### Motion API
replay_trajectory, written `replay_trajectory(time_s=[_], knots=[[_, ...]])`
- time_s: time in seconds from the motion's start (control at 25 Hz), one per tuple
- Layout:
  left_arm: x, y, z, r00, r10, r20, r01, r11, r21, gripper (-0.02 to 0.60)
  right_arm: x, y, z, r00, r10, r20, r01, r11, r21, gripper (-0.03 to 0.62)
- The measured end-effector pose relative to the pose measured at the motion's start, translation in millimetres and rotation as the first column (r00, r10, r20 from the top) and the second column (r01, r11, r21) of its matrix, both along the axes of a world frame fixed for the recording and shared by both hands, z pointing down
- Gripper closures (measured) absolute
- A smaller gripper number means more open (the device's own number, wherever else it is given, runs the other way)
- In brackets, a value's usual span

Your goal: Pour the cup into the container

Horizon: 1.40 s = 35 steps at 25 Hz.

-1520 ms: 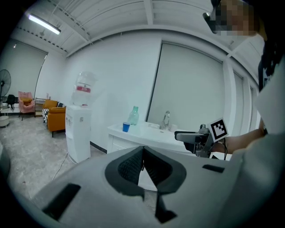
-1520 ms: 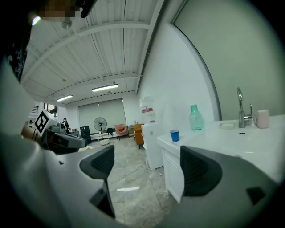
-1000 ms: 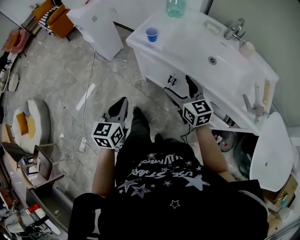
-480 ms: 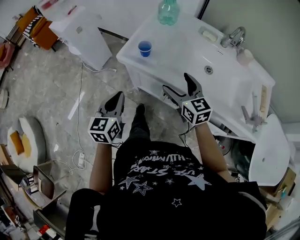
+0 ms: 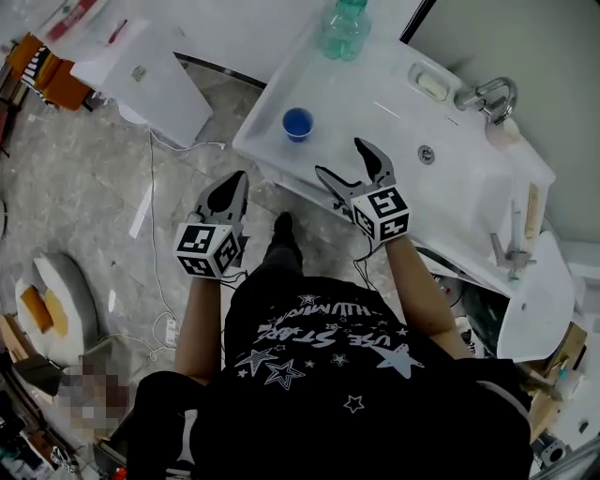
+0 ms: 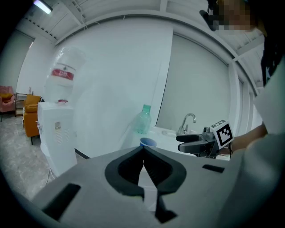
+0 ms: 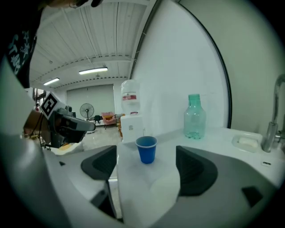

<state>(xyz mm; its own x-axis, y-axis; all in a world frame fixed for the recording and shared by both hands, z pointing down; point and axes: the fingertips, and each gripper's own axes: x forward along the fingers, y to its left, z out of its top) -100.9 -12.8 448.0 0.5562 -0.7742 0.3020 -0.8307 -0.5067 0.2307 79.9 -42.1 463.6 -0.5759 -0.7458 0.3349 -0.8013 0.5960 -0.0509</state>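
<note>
A small blue cup (image 5: pixel 298 123) (image 7: pixel 146 149) (image 6: pixel 148 142) stands upright near the front left corner of the white sink counter (image 5: pixel 375 103). Behind it stands a clear green bottle (image 5: pixel 343 28) (image 7: pixel 194 116). The basin's drain (image 5: pixel 427 153) and the faucet (image 5: pixel 487 97) lie to the right. My right gripper (image 5: pixel 342 157) (image 7: pixel 146 167) is open over the counter's front edge; its jaws have just been closing a little, with nothing between them, and the cup is ahead of them. My left gripper (image 5: pixel 236 183) (image 6: pixel 143 149) is shut and empty, over the floor short of the counter.
A white water dispenser (image 5: pixel 141 75) (image 6: pixel 55 133) stands left of the counter. A soap dish (image 5: pixel 431 84) sits by the faucet. A cable (image 5: pixel 155 187) runs across the floor, and the person's shoe (image 5: pixel 281 230) is between the grippers.
Both grippers have moved forward toward the sink counter. The right one now reaches over its front edge, nearer the blue cup. The left stays shut.
</note>
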Motion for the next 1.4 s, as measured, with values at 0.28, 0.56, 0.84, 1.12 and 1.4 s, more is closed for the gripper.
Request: replay_trajectory(time_s=[0.28,0.56,0.84,1.12,1.4], knots=[[-16,-51,11,0.999,0.031,-0.007,-0.032,0.999,-0.041,0.57,-32,-44,31,0.995,-0.053,-0.079,0.049,0.997,-0.063,0.178],[-22,-91,22,0.998,0.063,-0.011,-0.064,0.996,-0.069,0.569,-49,-71,62,0.983,-0.112,-0.147,0.093,0.987,-0.133,0.209],[-21,-114,28,0.997,0.067,-0.029,-0.069,0.994,-0.09,0.569,-63,-85,75,0.971,-0.162,-0.177,0.129,0.975,-0.183,0.22],[-24,-127,34,0.996,0.088,-0.006,-0.088,0.991,-0.096,0.569,-76,-89,87,0.935,-0.254,-0.248,0.212,0.96,-0.185,0.224],[-24,-132,39,0.995,0.096,-0.002,-0.095,0.989,-0.114,0.569,-84,-93,81,0.936,-0.285,-0.206,0.259,0.955,-0.146,0.282]])
